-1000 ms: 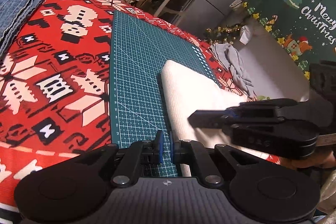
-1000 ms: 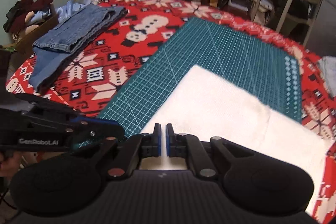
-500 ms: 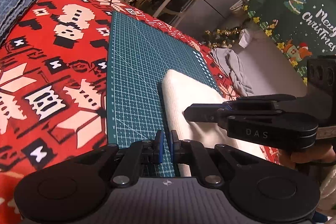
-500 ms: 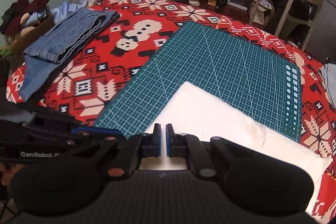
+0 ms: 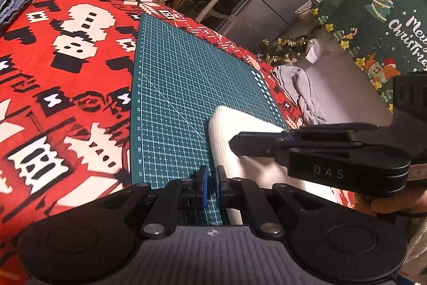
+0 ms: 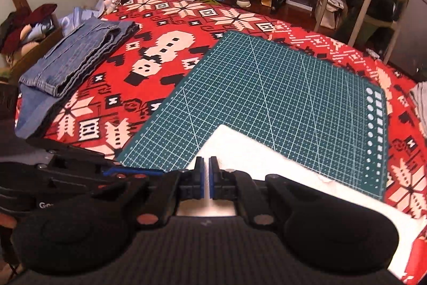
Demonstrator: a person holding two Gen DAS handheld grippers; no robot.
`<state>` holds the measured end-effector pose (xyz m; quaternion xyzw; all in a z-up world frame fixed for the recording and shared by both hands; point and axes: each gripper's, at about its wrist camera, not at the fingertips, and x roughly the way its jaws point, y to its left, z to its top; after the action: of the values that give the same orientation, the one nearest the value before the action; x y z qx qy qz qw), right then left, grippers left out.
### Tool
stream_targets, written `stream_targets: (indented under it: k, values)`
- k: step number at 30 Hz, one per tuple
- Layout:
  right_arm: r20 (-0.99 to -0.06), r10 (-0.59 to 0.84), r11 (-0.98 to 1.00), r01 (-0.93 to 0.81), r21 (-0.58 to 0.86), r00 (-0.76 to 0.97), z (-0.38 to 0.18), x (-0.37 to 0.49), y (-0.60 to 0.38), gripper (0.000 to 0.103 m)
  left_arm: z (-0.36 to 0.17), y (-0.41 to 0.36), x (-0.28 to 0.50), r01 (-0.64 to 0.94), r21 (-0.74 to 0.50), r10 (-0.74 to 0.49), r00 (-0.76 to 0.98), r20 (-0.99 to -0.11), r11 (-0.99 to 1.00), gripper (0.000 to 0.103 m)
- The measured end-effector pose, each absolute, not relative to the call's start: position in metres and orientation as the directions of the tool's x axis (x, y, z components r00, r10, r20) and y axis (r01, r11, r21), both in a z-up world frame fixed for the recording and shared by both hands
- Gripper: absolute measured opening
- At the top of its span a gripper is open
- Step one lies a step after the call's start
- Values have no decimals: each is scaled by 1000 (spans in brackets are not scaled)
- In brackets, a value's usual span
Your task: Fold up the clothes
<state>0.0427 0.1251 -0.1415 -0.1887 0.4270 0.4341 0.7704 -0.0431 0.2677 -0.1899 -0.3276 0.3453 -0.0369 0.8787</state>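
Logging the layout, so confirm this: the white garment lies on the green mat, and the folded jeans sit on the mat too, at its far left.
One thing is wrong: the jeans are not on the mat. They lie left of it on the red tablecloth, apart from it, as the right wrist view shows. The white garment does lie on the mat, though its right end runs off onto the cloth.

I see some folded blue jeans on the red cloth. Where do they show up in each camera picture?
Left wrist view: folded jeans sit at the far upper left edge, mostly cut off.
Right wrist view: folded jeans lie in the upper left, fully visible.
Shared landmark: the green cutting mat.
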Motion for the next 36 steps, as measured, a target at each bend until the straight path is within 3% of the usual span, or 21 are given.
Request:
stream_targets:
  k: [13, 17, 36]
  values:
    - [-805, 532, 581, -804, 124, 261, -142, 57, 127, 2, -188, 278, -5, -147, -567, -266, 769, -581, 811, 4]
    - [-800, 542, 592, -793, 145, 258, -144, 58, 124, 2, -191, 279, 1, -137, -580, -287, 764, -577, 803, 0]
    - [-799, 538, 593, -795, 131, 269, -141, 27, 110, 5, -178, 246, -34, -121, -457, -233, 729, -644, 881, 0]
